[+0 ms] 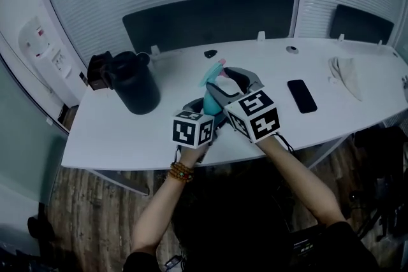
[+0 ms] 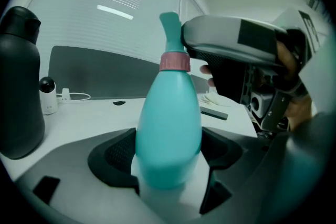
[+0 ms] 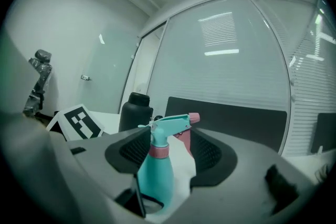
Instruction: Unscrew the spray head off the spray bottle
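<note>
A teal spray bottle [image 1: 212, 100] with a pink collar stands upright over the white table [image 1: 115, 137] between both grippers. My left gripper [image 1: 205, 109] is shut on the bottle's lower body [image 2: 168, 128], one pad on each side. My right gripper [image 1: 233, 81] reaches in at the height of the spray head [image 3: 170, 124], which lies across its jaws from pad to pad, pink nozzle [image 3: 193, 118] toward the right pad. It is shut on the spray head. In the left gripper view one right finger [image 2: 231, 39] hides most of the head.
A black flask [image 1: 135, 83] stands at the table's left with a dark box [image 1: 99, 70] beside it. A black phone [image 1: 301, 95] and a crumpled cloth [image 1: 347, 73] lie to the right. Small dark items [image 1: 210, 53] sit near the back edge, by dark panels.
</note>
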A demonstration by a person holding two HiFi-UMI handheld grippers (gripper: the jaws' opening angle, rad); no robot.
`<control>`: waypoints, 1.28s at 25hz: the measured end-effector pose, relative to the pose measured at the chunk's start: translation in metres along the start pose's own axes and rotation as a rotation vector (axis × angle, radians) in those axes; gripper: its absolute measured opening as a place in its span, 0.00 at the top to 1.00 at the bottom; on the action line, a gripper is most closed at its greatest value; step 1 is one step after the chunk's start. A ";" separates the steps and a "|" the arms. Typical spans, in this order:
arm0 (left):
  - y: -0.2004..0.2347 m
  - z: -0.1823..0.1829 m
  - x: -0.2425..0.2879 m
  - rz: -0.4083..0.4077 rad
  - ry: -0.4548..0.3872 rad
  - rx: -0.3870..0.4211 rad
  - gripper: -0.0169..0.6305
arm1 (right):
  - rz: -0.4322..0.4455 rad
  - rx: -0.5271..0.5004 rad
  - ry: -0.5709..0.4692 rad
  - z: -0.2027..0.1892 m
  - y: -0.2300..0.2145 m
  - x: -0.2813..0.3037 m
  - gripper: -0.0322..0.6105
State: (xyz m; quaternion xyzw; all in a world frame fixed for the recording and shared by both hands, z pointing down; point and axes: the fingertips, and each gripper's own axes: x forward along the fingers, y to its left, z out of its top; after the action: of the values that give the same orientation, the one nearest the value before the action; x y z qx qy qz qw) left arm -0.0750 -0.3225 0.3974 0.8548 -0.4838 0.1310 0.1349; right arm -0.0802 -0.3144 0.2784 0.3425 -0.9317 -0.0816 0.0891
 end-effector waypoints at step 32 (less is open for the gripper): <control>-0.069 -0.019 -0.018 -0.584 0.082 0.227 0.40 | 0.597 -0.017 -0.130 -0.020 0.051 -0.025 0.75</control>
State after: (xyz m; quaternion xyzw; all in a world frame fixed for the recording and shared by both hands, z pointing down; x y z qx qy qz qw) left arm -0.0258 -0.2671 0.4011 0.9612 -0.1941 0.1744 0.0899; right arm -0.0883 -0.2616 0.3053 0.0469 -0.9942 -0.0815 0.0522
